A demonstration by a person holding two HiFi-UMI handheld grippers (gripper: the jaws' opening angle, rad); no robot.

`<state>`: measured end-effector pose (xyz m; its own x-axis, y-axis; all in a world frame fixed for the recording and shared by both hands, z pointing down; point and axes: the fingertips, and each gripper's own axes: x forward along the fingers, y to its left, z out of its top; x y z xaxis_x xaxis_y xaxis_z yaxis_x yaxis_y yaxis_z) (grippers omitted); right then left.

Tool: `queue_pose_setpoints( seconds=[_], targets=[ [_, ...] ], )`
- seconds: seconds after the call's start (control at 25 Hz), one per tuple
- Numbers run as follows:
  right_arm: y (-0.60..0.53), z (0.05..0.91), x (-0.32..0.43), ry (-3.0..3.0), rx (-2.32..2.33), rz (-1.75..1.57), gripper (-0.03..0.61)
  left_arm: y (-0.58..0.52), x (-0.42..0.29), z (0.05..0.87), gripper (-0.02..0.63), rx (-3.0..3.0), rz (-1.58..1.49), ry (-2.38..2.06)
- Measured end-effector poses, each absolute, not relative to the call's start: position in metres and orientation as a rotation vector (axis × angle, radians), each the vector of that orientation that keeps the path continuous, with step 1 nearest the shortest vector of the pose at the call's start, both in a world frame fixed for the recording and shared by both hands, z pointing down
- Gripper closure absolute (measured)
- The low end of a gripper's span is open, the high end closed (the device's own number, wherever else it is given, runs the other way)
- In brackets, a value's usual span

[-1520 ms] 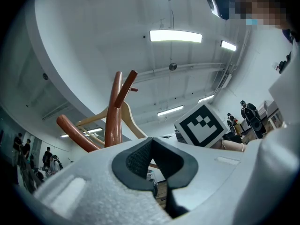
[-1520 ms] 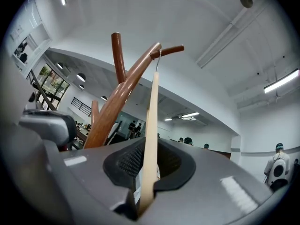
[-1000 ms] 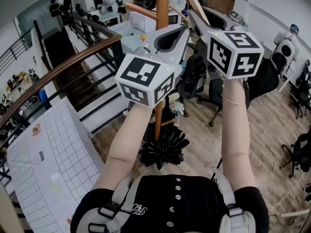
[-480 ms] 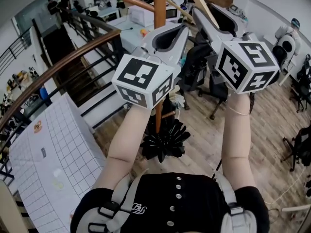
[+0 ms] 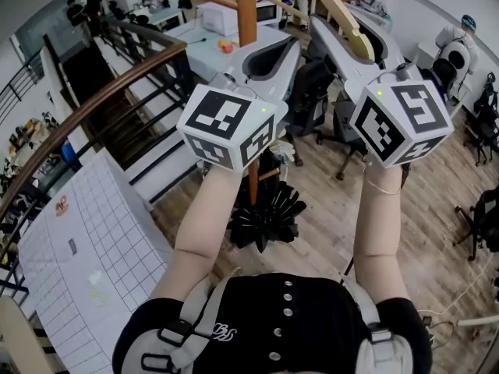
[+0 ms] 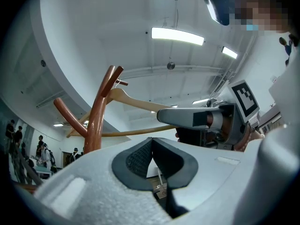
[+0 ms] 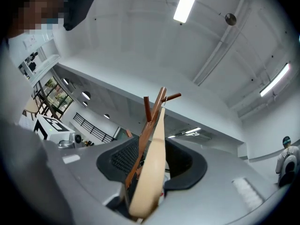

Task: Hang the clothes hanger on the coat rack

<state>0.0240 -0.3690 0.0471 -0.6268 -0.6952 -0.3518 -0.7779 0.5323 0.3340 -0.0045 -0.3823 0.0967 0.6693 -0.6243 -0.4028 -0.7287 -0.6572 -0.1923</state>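
The brown coat rack [image 5: 247, 14] rises straight ahead of me; its trunk and branches [image 6: 96, 121] fill the left of the left gripper view. A pale wooden clothes hanger [image 6: 136, 104] hangs by its hook from a top peg of the coat rack [image 7: 149, 114]. One arm of the hanger [image 7: 152, 168] lies between the jaws of my right gripper [image 7: 153, 143], which have just been opening and stand apart from it. In the head view the hanger [image 5: 335, 10] runs along the right gripper [image 5: 323, 29]. My left gripper [image 5: 274, 53] is raised beside the trunk; the left gripper [image 6: 151, 142] is shut and empty.
A curved stair railing [image 5: 101, 107] and a white gridded board [image 5: 86, 240] lie to the left below. A black spiky thing [image 5: 265, 216] sits at the pole's foot. Office chairs [image 5: 343, 131] and desks stand behind the rack on the wooden floor.
My right gripper has drifted to the right and a little toward me, its jaws still around the hanger's arm. The left gripper has hardly moved.
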Motion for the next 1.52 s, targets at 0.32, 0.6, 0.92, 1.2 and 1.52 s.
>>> queue_pose_setpoints(
  seconds=[0.32, 0.6, 0.92, 1.2, 1.52],
  targets=[
    [-0.349, 0.065, 0.026, 2.596, -1.205, 0.678, 0.407, -0.374, 0.000, 0.106, 0.614, -2.559, 0.434, 1.054],
    [-0.340, 0.093, 0.024, 2.633, -1.168, 0.614, 0.402, -0.367, -0.004, 0.129, 0.614, -2.595, 0.453, 1.080],
    [-0.351, 0.139, 0.028, 2.676, -1.151, 0.451, 0.426, -0.359, -0.002, 0.153, 0.614, -2.636, 0.442, 1.114],
    [-0.346, 0.167, 0.032, 2.675, -1.101, 0.369, 0.515, -0.360, -0.001, 0.179, 0.615, -2.678, 0.414, 1.142],
    [-0.340, 0.188, 0.029, 2.681, -1.105, 0.408, 0.578, -0.355, -0.004, 0.199, 0.614, -2.689, 0.419, 1.171]
  ],
)
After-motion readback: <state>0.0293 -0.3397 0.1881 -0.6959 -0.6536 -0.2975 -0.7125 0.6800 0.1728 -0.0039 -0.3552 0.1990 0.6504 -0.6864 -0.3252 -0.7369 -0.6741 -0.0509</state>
